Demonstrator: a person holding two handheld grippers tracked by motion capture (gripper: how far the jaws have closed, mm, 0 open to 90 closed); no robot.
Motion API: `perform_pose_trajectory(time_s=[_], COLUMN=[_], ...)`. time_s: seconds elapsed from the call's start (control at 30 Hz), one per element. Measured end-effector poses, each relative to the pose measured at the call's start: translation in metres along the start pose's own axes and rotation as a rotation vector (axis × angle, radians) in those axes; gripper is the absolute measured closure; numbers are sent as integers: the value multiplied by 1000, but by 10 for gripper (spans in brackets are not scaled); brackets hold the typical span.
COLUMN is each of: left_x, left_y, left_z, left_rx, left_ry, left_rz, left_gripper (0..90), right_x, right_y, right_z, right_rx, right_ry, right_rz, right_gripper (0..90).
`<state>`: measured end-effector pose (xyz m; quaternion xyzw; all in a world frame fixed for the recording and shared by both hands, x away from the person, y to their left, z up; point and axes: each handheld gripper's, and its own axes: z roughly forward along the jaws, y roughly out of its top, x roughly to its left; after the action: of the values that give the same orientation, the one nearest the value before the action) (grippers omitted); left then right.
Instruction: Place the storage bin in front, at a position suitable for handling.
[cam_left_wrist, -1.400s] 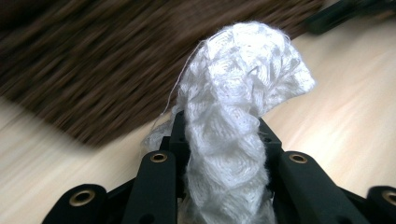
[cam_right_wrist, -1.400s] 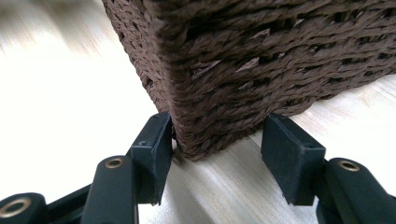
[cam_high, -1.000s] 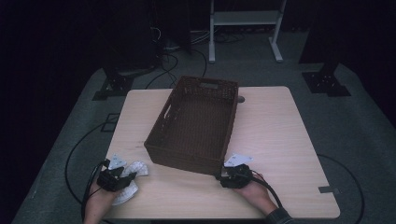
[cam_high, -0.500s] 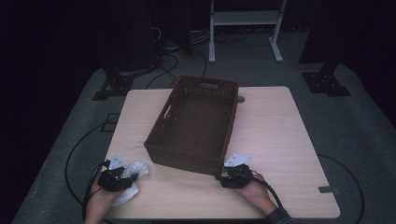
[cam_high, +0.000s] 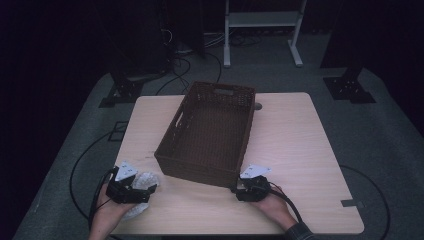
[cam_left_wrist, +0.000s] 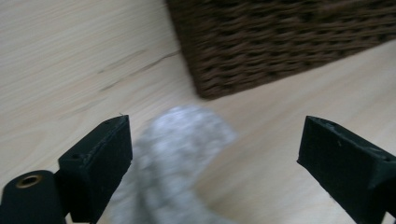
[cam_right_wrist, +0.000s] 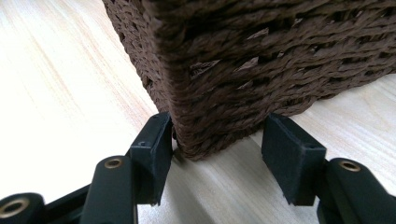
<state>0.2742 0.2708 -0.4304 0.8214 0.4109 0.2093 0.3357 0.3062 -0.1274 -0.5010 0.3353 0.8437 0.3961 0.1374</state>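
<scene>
Wicker basket sitting empty; left gripper just opening over probably a sock, right gripper straddling the basket corner, contact unclear.

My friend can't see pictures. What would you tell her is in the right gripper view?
A dark brown woven basket corner sits between the right gripper's two black jaws, low on a pale wooden table. The left-hand jaw is against the weave; the right-hand jaw stands just clear of it.

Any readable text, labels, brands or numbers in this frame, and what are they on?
None can be read. The brown wicker basket, the crumpled grey-white cloth and the wooden table carry no print or labels, and no marking shows on the left gripper or the right gripper.
</scene>
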Motion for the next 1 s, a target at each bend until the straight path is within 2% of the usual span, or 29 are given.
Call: perform_pose_trajectory(time_s=[0.03, 0.13, 0.2, 0.27, 0.33, 0.43, 0.53, 0.57, 0.6, 0.63, 0.7, 0.83, 0.9, 1.0], left_x=[-5, -6, -4, -2, 0, 1, 4, 7, 8, 10, 14, 24, 30, 38], left_y=[1, 3, 2, 2, 2, 4, 7, 8, 9, 11, 13, 19, 21, 26], left_z=[1, 5, 7, 8, 7, 6, 7, 8, 8, 7, 7, 8, 11, 17], left_rx=[-6, 0, -5, -12, -26, -41, -47, -45, -51, -53, -52, -56, -54, -72], left_ry=[-10, -30, -22, -35, -34, -26, -23, -26, -24, -21, -9, 9, 13, 15], left_rz=[10, -3, -14, -29, -31, -22, -21, -19, -25, -21, -19, -49, -68, -91], left_gripper=[88, 87, 92, 99, 132, 207, 317, 357, 421, 476, 597, 844, 900, 900], right_x=[0, -2, -4, -9, -14, -28, -45, -49, -56, -60, -69, -82, -86, -92], right_y=[0, -1, -2, -4, -8, -22, -40, -44, -50, -53, -64, -79, -83, -88], right_z=[0, -5, -14, -28, -38, -53, -71, -75, -80, -83, -90, -102, -105, -109], right_rx=[2, 12, -22, -57, -66, -60, -30, -19, 2, 11, 32, 46, 50, 42], right_ry=[1, 0, 14, 18, 2, -33, -98, -106, -115, -123, -155, -202, -214, -225], right_rz=[-2, -44, -23, -14, -12, 25, 57, 68, 103, 113, 121, 142, 151, 177], right_gripper=[417, 417, 408, 393, 386, 378, 369, 363, 347, 336, 325, 292, 276, 247])
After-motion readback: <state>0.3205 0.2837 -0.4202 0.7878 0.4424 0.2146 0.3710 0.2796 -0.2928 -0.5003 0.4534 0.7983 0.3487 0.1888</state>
